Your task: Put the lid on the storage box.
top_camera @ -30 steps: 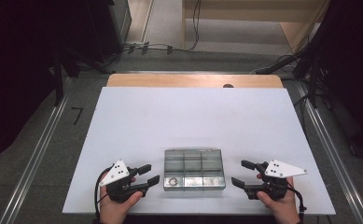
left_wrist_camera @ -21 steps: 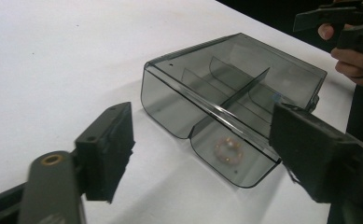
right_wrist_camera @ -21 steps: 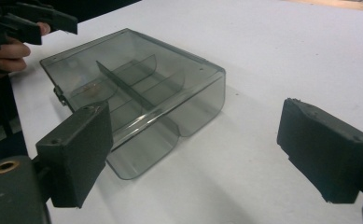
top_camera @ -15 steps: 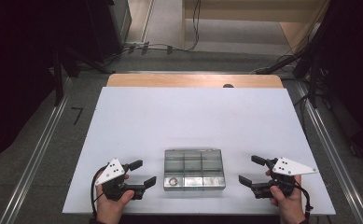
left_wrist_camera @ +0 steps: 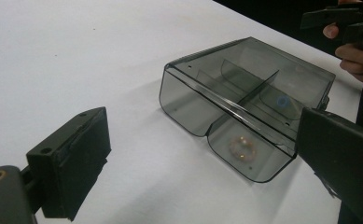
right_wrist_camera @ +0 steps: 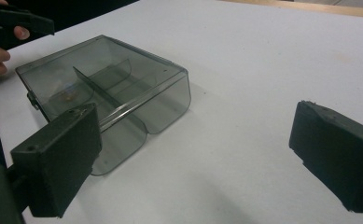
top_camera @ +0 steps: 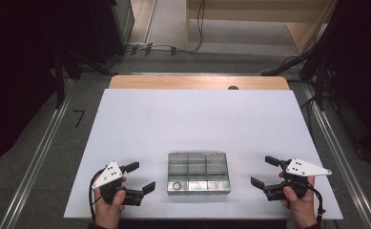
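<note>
A smoky transparent compartment box [top_camera: 198, 173] lies near the front edge of the white table [top_camera: 197, 119]. A small metal ring [top_camera: 176, 185] rests in its near-left compartment; the ring [left_wrist_camera: 242, 147] and a small blue piece [left_wrist_camera: 281, 101] show through the box [left_wrist_camera: 244, 93] in the left gripper view. My left gripper [top_camera: 141, 177] is open a little left of the box, holding nothing. My right gripper [top_camera: 263, 171] is open to the right of the box, also holding nothing. In each gripper view the box [right_wrist_camera: 109, 88] sits ahead between wide-spread jaws, untouched.
A wooden strip [top_camera: 197, 82] runs along the table's far edge, with a small dark knob [top_camera: 232, 88] on it. Cables [top_camera: 164, 48] lie on the floor beyond. Metal rails [top_camera: 40, 152] run along both sides of the table.
Both grippers have drawn slightly outward from the box, the left one leftward and the right one rightward. The box has not moved.
</note>
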